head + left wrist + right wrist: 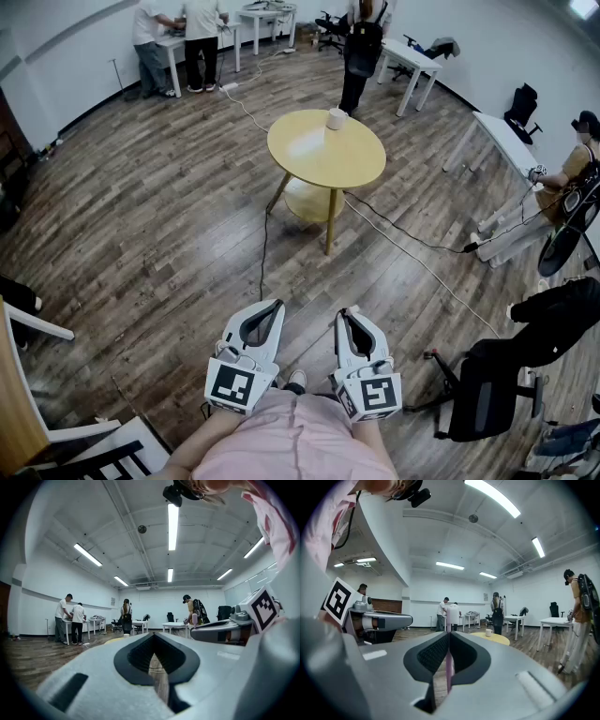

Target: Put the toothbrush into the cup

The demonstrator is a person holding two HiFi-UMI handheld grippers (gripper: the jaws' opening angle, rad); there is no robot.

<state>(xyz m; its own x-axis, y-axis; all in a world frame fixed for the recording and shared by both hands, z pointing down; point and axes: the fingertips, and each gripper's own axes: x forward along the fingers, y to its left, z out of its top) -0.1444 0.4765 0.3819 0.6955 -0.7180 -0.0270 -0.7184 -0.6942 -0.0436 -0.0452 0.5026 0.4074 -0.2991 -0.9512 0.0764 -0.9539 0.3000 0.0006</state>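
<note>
This is a big work room, like an office or lab. Around the round yellow worktop (326,155) is wood floor (141,234) with wires (412,242). Beyond it, people (202,33) stand at white desks (411,56). A black office chair (483,394) sits nearer. Long lights (173,520) shine above.

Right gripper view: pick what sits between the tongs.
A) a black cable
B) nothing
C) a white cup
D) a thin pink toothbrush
D: the thin pink toothbrush stands upright, pinched between the right tongs, while the white cup sits far off on the round yellow table.
</note>
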